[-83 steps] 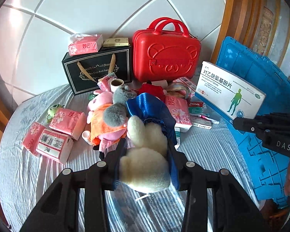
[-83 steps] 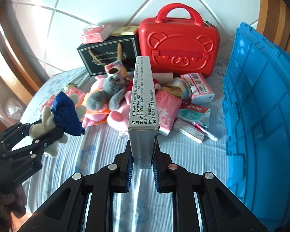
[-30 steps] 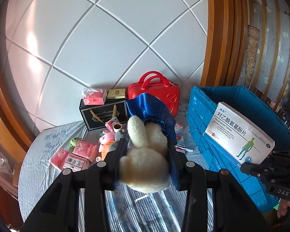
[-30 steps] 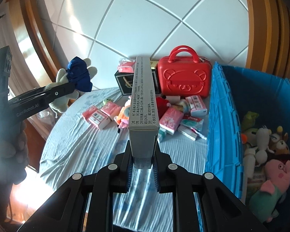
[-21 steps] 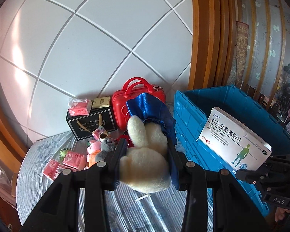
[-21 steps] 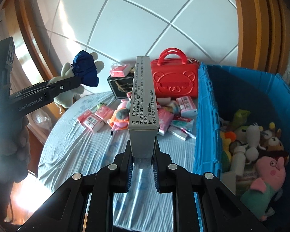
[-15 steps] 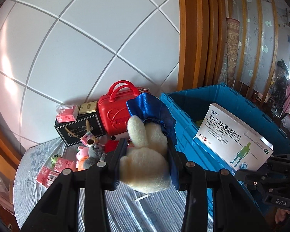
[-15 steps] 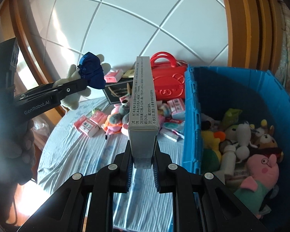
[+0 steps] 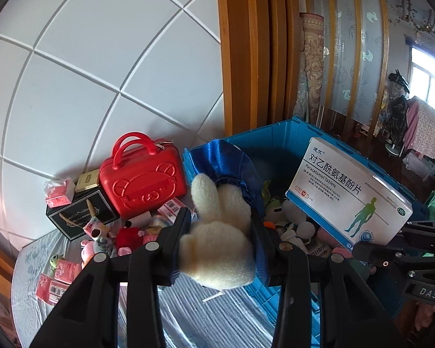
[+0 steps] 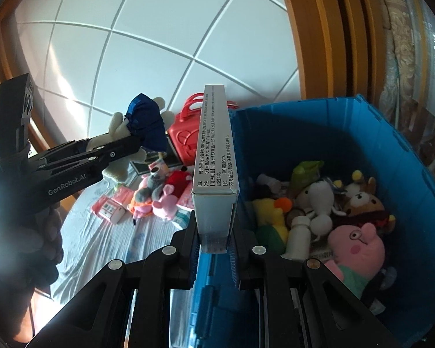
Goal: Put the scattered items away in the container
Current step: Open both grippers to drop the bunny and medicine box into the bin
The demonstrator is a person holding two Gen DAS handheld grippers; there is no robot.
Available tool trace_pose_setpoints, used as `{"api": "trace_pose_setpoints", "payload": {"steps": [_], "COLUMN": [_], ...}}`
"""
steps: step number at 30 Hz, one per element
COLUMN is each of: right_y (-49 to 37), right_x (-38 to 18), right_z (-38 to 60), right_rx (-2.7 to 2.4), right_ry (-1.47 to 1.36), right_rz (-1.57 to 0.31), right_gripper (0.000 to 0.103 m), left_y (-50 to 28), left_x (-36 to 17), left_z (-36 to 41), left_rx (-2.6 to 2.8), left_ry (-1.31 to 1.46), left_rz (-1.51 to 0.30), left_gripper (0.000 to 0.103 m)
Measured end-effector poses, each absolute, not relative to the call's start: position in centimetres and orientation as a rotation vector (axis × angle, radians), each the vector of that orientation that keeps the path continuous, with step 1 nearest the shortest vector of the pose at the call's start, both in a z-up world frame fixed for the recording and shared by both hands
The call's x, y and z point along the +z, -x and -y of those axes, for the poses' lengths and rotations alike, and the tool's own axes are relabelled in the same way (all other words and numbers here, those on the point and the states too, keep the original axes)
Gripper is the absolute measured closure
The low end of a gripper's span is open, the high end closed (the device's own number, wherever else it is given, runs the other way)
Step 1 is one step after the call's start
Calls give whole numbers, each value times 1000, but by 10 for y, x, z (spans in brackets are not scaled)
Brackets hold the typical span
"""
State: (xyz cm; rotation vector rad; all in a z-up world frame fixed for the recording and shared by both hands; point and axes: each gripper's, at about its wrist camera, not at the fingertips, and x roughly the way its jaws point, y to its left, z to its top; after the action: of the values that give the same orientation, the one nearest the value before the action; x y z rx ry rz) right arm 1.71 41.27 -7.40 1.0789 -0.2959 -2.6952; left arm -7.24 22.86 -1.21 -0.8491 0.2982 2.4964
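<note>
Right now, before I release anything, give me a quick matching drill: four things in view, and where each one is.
Things:
1. cream plush toy
2. white medicine box
3. pink pig plush
4. red case

Places:
A. lying inside the blue crate
B. held in the right gripper
C. standing on the table by the white wall
D. held in the left gripper

Pairs: 1-D, 2-B, 3-A, 4-C
</note>
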Motion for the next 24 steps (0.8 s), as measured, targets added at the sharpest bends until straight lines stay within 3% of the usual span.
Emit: {"api": "trace_pose_setpoints", "payload": {"steps": [24], "right_y": [-33], "right_x": [-82], "right_z": [-512], "right_rx": [-2888], "right_ry": [-1147], "right_rz": [444], "right_gripper": [86], "left_y": [76], "left_x": [-16], "left_z": [-346], "left_rx": [2287], "left_ry": [792], "left_rz": [-392], "left_gripper": [64]}}
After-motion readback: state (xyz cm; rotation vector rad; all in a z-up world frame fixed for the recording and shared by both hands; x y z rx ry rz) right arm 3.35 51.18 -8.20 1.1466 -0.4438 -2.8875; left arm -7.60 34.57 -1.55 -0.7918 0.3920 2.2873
